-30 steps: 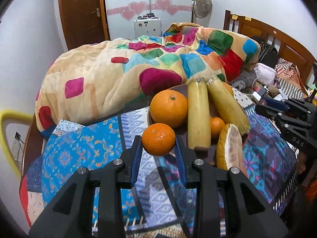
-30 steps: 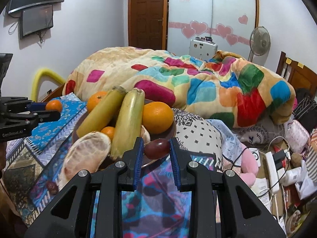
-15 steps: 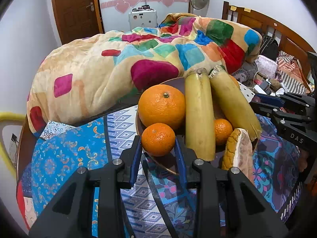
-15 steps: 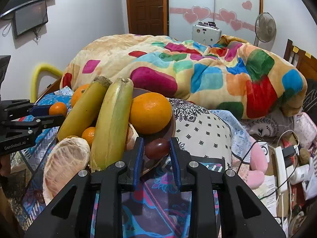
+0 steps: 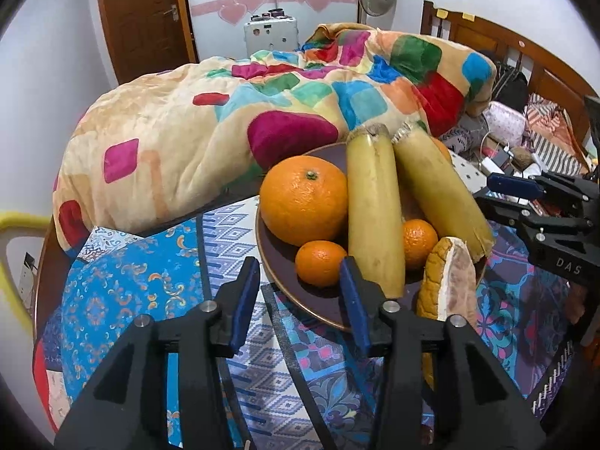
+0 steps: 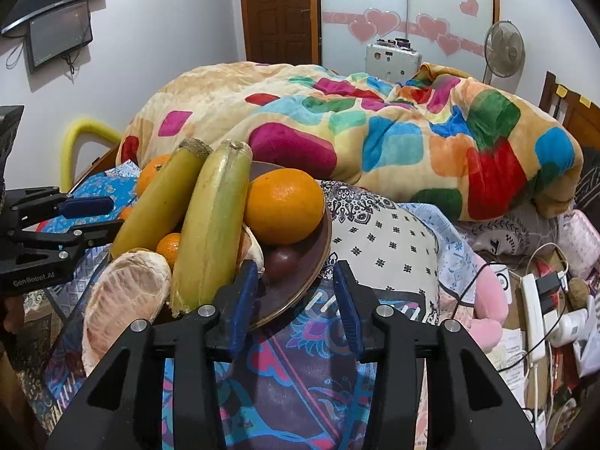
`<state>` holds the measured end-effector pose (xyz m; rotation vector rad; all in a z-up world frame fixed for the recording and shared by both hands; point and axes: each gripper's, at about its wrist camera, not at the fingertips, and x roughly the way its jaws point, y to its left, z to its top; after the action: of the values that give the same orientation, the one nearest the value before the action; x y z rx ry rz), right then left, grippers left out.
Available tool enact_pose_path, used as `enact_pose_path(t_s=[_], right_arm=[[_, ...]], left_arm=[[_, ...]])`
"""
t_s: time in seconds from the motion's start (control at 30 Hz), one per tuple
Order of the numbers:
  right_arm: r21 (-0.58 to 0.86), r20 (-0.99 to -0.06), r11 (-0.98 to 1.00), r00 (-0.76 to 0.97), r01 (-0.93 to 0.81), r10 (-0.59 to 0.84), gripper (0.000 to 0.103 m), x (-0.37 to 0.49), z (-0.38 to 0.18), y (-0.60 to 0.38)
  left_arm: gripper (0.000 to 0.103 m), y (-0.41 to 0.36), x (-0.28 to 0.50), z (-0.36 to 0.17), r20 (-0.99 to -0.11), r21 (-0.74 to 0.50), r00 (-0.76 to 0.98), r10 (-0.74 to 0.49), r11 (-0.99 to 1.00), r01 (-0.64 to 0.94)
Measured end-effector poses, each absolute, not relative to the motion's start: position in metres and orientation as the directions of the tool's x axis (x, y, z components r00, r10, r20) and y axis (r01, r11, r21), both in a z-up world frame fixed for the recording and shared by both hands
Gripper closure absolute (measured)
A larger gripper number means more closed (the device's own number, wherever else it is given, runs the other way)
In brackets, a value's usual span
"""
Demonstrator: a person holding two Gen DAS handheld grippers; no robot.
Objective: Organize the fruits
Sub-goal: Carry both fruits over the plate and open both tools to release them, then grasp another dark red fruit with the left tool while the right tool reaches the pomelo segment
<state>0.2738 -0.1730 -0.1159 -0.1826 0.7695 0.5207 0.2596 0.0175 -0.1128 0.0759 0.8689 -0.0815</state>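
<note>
A dark brown plate [image 5: 277,270] on the patterned tablecloth holds a big orange [image 5: 303,204], two long yellow bananas [image 5: 373,217], small mandarins and pomelo pieces [image 5: 448,281]. My left gripper [image 5: 300,292] is open just in front of the plate; a small mandarin [image 5: 320,268] lies on the plate beyond its fingertips. My right gripper [image 6: 296,292] is open at the plate's rim [image 6: 318,262]; a dark purple fruit [image 6: 281,262] lies on the plate beside another big orange [image 6: 283,206].
The table's cloth [image 5: 150,281] is blue and purple. A colourful quilt [image 5: 225,120] on a bed lies behind the plate. A spotted pillow [image 6: 382,247], a power strip and cables [image 6: 532,311] lie to the right. A yellow chair back [image 6: 78,138] stands at left.
Both grippers moved in to the plate and opened. The left let go of the small mandarin and the right let go of the dark purple fruit; both fruits now rest on the plate.
</note>
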Motion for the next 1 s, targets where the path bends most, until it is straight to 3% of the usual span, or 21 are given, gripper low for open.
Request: enact_pose_path(t_s=[0.37, 0.53, 0.77, 1.0], right_arm=[[0.028, -0.66, 0.86, 0.637, -0.509, 0.398, 0.065, 0.237, -0.09, -0.18], [0.045, -0.635, 0.856, 0.647, -0.515, 0.422, 0.064, 0.204, -0.078, -0.185], [0.058, -0.638, 0.856, 0.64, -0.514, 0.428, 0.06, 0.164, -0.089, -0.192], [0.105, -0.671, 0.85, 0.594, -0.516, 0.444, 0.06, 0.147, -0.111, -0.201]], left_arm=[[0.058, 0.018, 0.222, -0.09, -0.742, 0.02, 0.668, -0.049, 0.995, 0.095], [0.057, 0.018, 0.194, -0.09, -0.753, -0.058, 0.65, -0.105, 0.994, 0.094], [0.057, 0.002, 0.16, -0.1, -0.761, -0.008, 0.645, -0.074, 0.995, 0.104], [0.057, -0.008, 0.141, -0.128, -0.787, -0.034, 0.61, -0.09, 0.994, 0.103]])
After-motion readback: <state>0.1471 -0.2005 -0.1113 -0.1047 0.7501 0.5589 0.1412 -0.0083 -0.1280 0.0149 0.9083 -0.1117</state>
